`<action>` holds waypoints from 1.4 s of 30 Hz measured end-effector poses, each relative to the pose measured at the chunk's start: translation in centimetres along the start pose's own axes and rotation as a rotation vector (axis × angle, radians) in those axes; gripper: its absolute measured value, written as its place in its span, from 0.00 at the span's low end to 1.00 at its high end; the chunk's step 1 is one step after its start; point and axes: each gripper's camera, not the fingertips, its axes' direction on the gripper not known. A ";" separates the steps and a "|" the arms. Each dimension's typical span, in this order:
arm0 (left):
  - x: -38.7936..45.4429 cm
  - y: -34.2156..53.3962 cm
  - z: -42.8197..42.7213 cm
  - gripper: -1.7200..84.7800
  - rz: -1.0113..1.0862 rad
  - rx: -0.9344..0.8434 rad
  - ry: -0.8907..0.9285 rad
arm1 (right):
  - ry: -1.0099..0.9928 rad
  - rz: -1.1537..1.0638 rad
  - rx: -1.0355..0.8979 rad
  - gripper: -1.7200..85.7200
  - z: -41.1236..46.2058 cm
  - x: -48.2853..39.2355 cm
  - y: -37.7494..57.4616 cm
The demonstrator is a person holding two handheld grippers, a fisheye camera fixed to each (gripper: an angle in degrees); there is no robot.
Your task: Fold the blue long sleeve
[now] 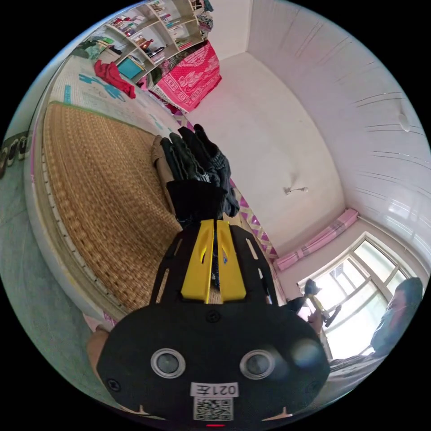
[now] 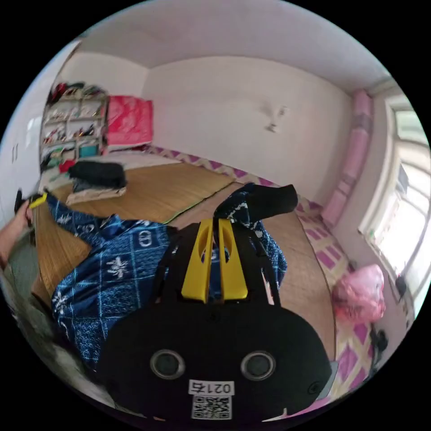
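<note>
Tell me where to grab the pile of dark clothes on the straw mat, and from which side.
Grip the pile of dark clothes low, under the tan piece at its bottom, so the pile lifts together. Come from its near side across the straw mat; that side looks open in the right gripper view. The blue shirt lies nearer, apart.

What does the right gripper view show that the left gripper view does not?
Right gripper view: the blue patterned long-sleeve shirt spread out, a pink plastic bag, and the left tool far off. Left gripper view: a red garment and a person by the window. Shared: the woven straw mat, the pile of dark folded clothes, the red patterned cloth.
</note>
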 end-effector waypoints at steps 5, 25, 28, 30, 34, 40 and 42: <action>-0.5 -1.4 0.1 0.01 0.013 -0.011 0.067 | -0.087 -0.370 -0.137 0.02 18.8 -35.0 -6.9; 8.4 -7.4 5.2 0.01 0.239 -0.038 0.239 | -0.446 -0.341 -0.398 0.01 43.4 -39.0 -10.9; 16.3 -8.4 10.0 0.01 0.353 -0.089 0.309 | -0.594 -0.147 -0.300 0.01 37.4 -26.3 -9.5; 22.2 -7.9 14.2 0.01 0.428 -0.143 0.357 | -0.581 -0.072 -0.259 0.01 33.3 -18.1 -6.6; 37.0 -3.1 25.6 0.01 0.581 -0.298 0.508 | -0.491 0.066 -0.261 0.01 25.0 -0.4 4.4; 54.5 13.3 40.6 0.01 0.786 -0.566 0.651 | -0.352 0.340 -0.270 0.01 14.6 20.0 24.7; 56.7 19.5 45.7 0.01 0.793 -0.669 0.669 | -0.329 0.429 -0.252 0.01 11.9 24.6 30.7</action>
